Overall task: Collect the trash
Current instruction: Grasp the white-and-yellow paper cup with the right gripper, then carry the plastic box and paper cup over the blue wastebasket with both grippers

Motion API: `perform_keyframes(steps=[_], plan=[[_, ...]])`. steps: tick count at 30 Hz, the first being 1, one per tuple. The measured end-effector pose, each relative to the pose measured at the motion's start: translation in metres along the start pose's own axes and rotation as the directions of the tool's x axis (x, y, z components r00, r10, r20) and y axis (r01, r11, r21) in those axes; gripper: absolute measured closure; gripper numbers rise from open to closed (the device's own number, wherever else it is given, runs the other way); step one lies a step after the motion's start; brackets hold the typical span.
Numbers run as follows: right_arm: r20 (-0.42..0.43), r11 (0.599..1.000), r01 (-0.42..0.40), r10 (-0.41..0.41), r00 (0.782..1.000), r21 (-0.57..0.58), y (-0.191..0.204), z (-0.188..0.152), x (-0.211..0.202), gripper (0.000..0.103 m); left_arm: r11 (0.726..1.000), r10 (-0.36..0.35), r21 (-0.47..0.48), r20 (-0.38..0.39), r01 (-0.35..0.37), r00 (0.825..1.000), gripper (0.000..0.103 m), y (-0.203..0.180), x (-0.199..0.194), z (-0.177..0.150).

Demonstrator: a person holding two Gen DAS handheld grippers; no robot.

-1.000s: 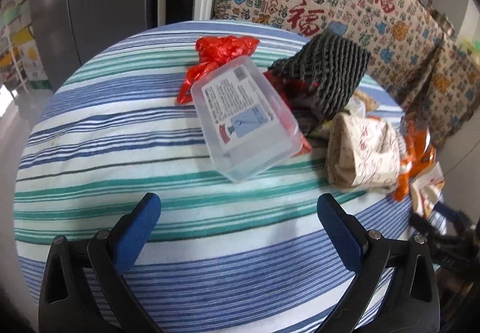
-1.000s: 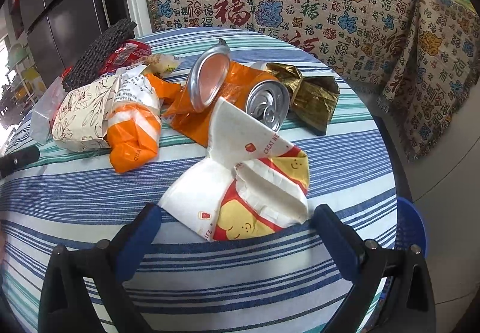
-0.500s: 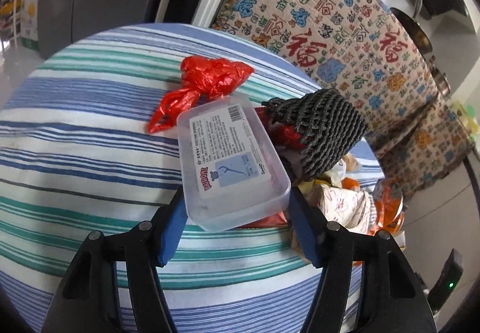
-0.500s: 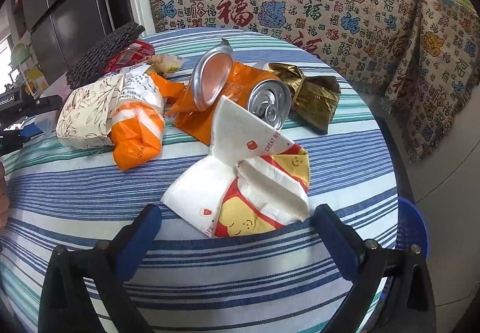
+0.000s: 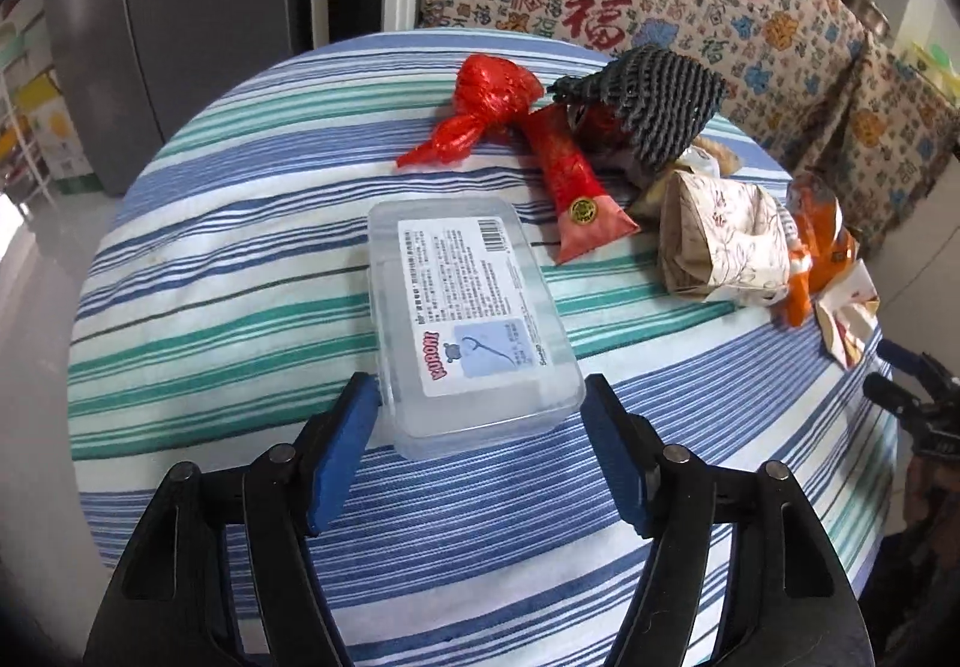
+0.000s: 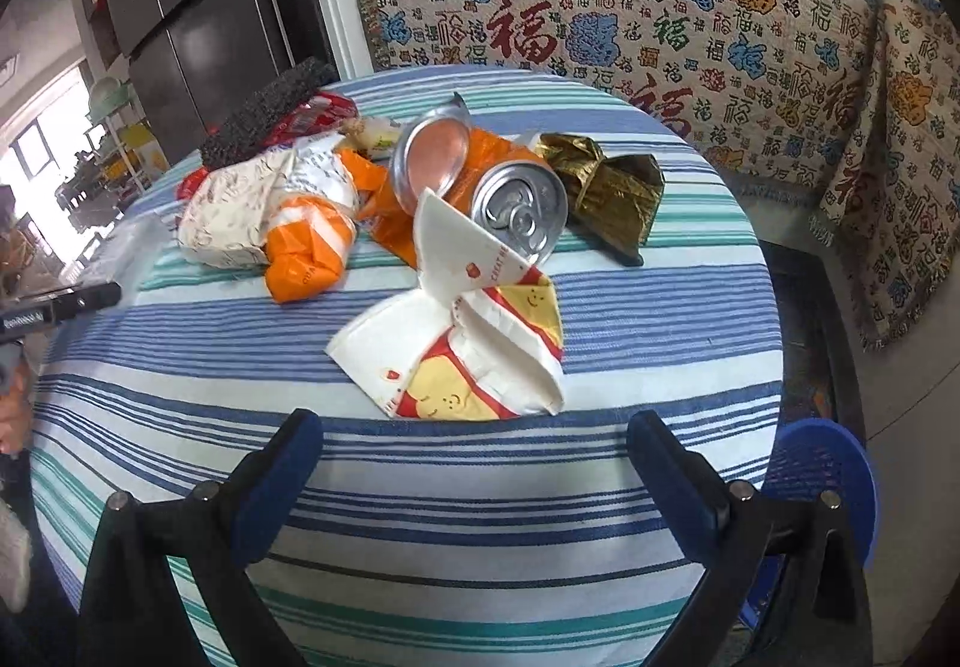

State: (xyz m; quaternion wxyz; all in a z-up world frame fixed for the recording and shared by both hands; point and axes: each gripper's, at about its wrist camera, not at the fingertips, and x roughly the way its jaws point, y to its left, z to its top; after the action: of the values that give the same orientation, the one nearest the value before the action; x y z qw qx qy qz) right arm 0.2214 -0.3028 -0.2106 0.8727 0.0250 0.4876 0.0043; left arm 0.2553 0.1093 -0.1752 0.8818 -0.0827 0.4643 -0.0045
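Between the left gripper's (image 5: 480, 403) blue pads sits the near end of the clear box (image 5: 465, 316), apparently pinched and off the table (image 5: 240, 271); it looks light, stiff, slick, so squeeze the long sides, while the right gripper (image 6: 474, 442) hangs wide open.

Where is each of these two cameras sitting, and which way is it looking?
Left wrist view: sits on the left tongs, looking forward over the striped table at a clear plastic box held between its blue fingertips; only the tongs show.
Right wrist view: sits on the right tongs, which are open, looking at a folded paper wrapper and a drink can; a bit of the person shows at the left edge.
Shared: the floral paper bag, the table and the patterned blanket behind it.
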Motion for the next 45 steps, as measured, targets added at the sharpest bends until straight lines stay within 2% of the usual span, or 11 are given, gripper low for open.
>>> perform_keyframes(steps=[6, 11, 16, 19, 24, 29, 33, 37, 38, 40, 45], plan=[[0.027, 1.000, -0.017, 0.016, 1.000, 0.020, -0.017, 0.025, 0.002, 0.005, 0.999, -0.027, -0.024, 0.011, 0.027, 1.000, 0.018, -0.002, -0.002, 0.001], [-0.038, 0.998, -0.059, 0.060, 0.997, 0.023, -0.021, 0.030, 0.020, 0.072, 0.999, -0.039, -0.032, 0.005, 0.040, 0.999, 0.018, -0.002, 0.000, 0.002], [-0.031, 0.998, -0.052, 0.053, 0.998, 0.020, -0.003, 0.022, 0.008, 0.092, 0.998, -0.037, -0.043, 0.036, 0.039, 0.999, 0.017, -0.002, -0.004, 0.006], [-0.015, 1.000, -0.026, 0.026, 1.000, -0.001, 0.012, 0.015, 0.000, 0.092, 0.998, -0.024, -0.052, 0.061, 0.027, 0.998, 0.021, 0.000, -0.008, 0.009], [0.025, 1.000, -0.023, 0.024, 0.999, -0.009, 0.028, 0.011, -0.017, 0.092, 0.999, -0.019, -0.036, 0.075, 0.021, 0.997, 0.042, 0.000, -0.011, 0.011], [0.045, 1.000, -0.015, 0.016, 0.999, -0.017, 0.033, 0.010, -0.026, 0.092, 0.998, -0.022, -0.055, 0.077, 0.026, 0.997, 0.047, 0.006, -0.013, 0.011], [0.049, 1.000, -0.009, 0.009, 0.999, -0.004, 0.032, 0.008, -0.029, 0.092, 0.998, 0.042, -0.055, 0.094, -0.037, 0.995, 0.009, 0.002, -0.015, 0.011], [0.048, 1.000, 0.002, -0.001, 0.999, -0.012, 0.034, 0.006, -0.029, 0.092, 0.998, 0.056, -0.019, 0.092, -0.055, 0.994, 0.009, -0.009, -0.009, 0.015], [0.047, 1.000, 0.003, -0.002, 0.999, -0.010, 0.034, 0.006, -0.029, 0.092, 0.997, 0.078, -0.012, 0.083, -0.078, 0.993, 0.011, -0.012, -0.005, 0.015], [0.051, 1.000, 0.006, -0.006, 0.999, -0.005, 0.033, 0.005, -0.032, 0.092, 0.994, 0.111, 0.001, 0.060, -0.111, 0.992, 0.034, -0.014, 0.005, 0.015], [0.079, 1.000, -0.006, 0.005, 0.997, 0.020, 0.024, 0.007, -0.050, 0.092, 0.996, 0.084, -0.032, 0.069, -0.082, 0.994, 0.038, -0.012, -0.004, 0.012]])
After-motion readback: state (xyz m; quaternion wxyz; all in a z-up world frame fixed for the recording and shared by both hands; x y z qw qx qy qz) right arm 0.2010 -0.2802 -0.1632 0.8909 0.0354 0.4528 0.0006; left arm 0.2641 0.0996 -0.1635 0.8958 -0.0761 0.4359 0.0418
